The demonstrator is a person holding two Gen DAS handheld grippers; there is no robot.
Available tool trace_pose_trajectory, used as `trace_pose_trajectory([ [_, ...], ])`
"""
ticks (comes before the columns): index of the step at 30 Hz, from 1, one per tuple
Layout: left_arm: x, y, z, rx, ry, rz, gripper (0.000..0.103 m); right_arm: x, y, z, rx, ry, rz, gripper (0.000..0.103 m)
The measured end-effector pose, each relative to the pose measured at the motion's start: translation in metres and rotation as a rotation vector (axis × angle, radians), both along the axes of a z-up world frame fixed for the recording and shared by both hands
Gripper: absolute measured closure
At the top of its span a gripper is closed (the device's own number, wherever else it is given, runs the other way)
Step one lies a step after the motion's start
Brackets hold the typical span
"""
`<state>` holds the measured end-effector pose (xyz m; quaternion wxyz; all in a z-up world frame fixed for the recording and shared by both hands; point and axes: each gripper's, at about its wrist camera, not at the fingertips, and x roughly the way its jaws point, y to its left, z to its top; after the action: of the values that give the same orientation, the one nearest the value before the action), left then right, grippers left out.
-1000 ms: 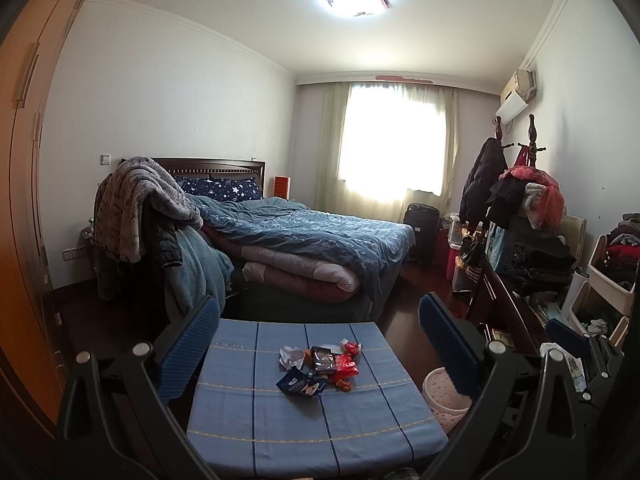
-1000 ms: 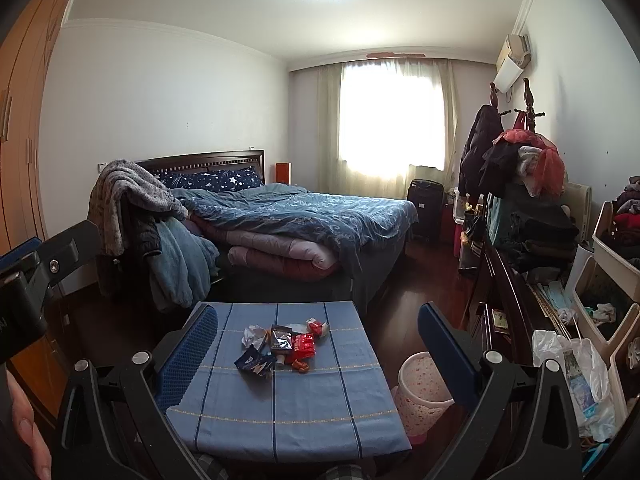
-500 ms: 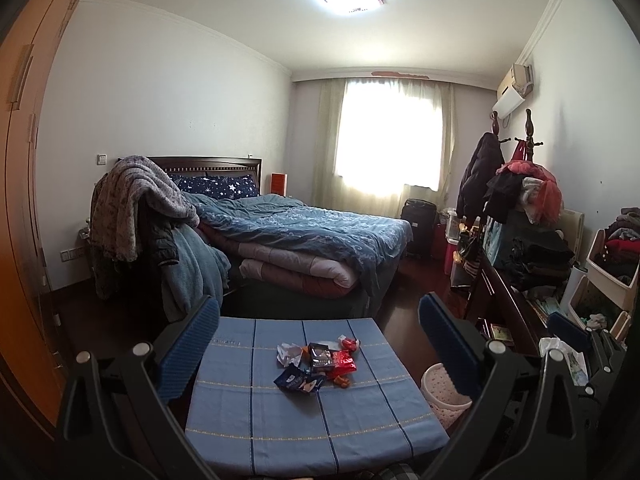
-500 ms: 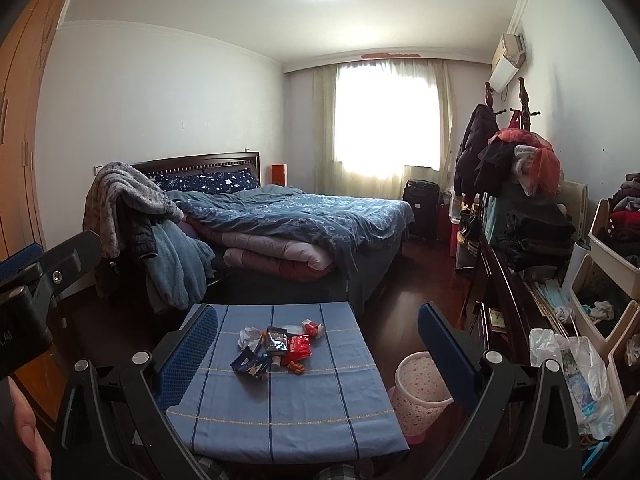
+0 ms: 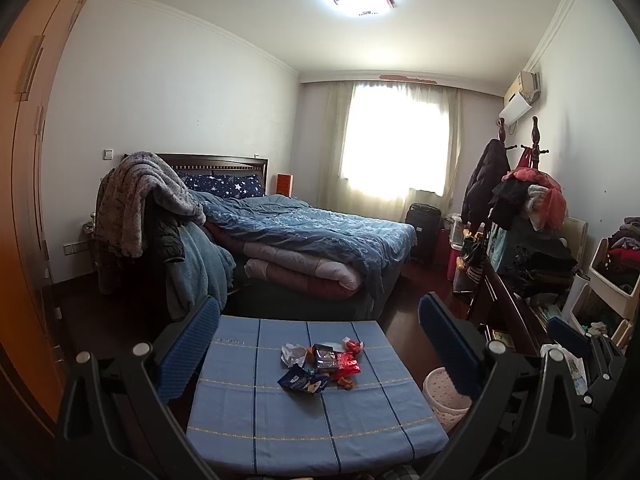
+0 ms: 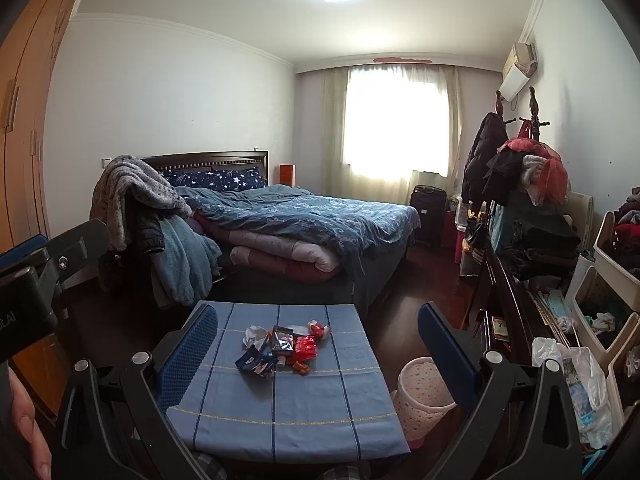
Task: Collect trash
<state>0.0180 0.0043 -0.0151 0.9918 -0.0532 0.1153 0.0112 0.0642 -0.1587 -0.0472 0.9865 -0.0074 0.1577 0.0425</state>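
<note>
Two grippers held above the near edge of a small table (image 5: 256,432) draped in blue striped cloth, both with jaws wide apart and nothing between them. Left gripper (image 5: 320,344) framing the table from slightly left; right gripper (image 6: 318,342) framing it from slightly right. Blue ribbed pads (image 5: 188,348) bare on the left gripper, likewise on the right (image 6: 186,354).

Trash pile (image 5: 320,366) lying in a loose cluster near the middle of the cloth, well apart from either gripper: a crumpled white paper (image 6: 253,335) at the left of the pile, a dark foil packet (image 6: 282,339) in the centre, a red wrapper (image 6: 305,347) just beside it on the right, a blue snack bag (image 6: 254,362) nearest the camera, small orange scraps (image 6: 301,367) at the front right, a red-and-white wrapper (image 6: 319,328) at the far right. Pieces touching or overlapping one another.

Pink perforated wastebasket (image 6: 422,396) standing on the dark floor just beside the table's right side, partly hidden behind the right gripper's finger in the left wrist view. Unmade bed (image 6: 304,216) with blue quilt behind the table. Part of a hand (image 6: 28,432) at the lower left edge of the right wrist view.
</note>
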Motion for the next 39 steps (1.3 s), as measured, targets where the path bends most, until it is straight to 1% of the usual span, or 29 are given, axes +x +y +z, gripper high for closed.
trace_pose_trajectory([
  [13, 0.010, 0.004, -0.004, -0.001, 0.022, 0.012, 0.003, 0.009, 0.003, -0.007, 0.004, 0.029, 0.004, 0.003],
  [16, 0.016, 0.005, -0.010, 0.004, 0.027, 0.018, 0.003, 0.017, 0.004, -0.016, 0.013, 0.048, 0.017, 0.003],
  [19, 0.035, 0.007, -0.028, 0.034, 0.062, 0.043, 0.003, 0.036, 0.006, -0.035, 0.013, 0.090, 0.047, 0.003],
  [21, 0.063, 0.013, -0.056, 0.054, 0.138, 0.069, 0.003, 0.056, 0.009, -0.058, -0.001, 0.152, 0.049, 0.004],
  [22, 0.074, 0.017, -0.068, 0.053, 0.165, 0.077, 0.003, 0.075, 0.012, -0.079, -0.011, 0.205, 0.052, 0.004],
  [23, 0.095, 0.023, -0.092, 0.046, 0.217, 0.089, 0.003, 0.084, 0.013, -0.091, -0.014, 0.236, 0.056, 0.004],
  [25, 0.121, 0.030, -0.122, 0.043, 0.284, 0.104, 0.003, 0.109, 0.016, -0.122, -0.021, 0.309, 0.069, 0.004],
  [26, 0.140, 0.034, -0.143, 0.044, 0.330, 0.114, 0.003, 0.124, 0.018, -0.140, -0.030, 0.343, 0.068, 0.004],
  [29, 0.189, 0.044, -0.195, 0.060, 0.415, 0.107, 0.003, 0.155, 0.021, -0.177, -0.055, 0.400, 0.070, 0.004],
  [31, 0.218, 0.047, -0.220, 0.064, 0.441, 0.091, 0.003, 0.177, 0.021, -0.197, -0.049, 0.440, 0.076, 0.004],
  [32, 0.242, 0.049, -0.237, 0.054, 0.478, 0.067, 0.003, 0.183, 0.019, -0.202, -0.046, 0.459, 0.076, 0.004],
  [33, 0.254, 0.047, -0.247, 0.041, 0.493, 0.048, 0.003, 0.189, 0.017, -0.209, -0.042, 0.476, 0.074, 0.004],
  [34, 0.273, 0.048, -0.262, 0.013, 0.523, 0.021, 0.003, 0.197, 0.014, -0.217, -0.038, 0.495, 0.069, 0.004],
  [35, 0.286, 0.046, -0.272, -0.009, 0.539, 0.003, 0.003, 0.204, 0.011, -0.225, -0.035, 0.512, 0.059, 0.004],
  [37, 0.304, 0.037, -0.291, -0.039, 0.545, -0.029, 0.003, 0.213, 0.003, -0.235, -0.031, 0.537, 0.033, 0.004],
  [39, 0.314, 0.022, -0.307, -0.042, 0.557, -0.063, 0.003, 0.220, -0.006, -0.246, -0.026, 0.556, 0.009, 0.004],
])
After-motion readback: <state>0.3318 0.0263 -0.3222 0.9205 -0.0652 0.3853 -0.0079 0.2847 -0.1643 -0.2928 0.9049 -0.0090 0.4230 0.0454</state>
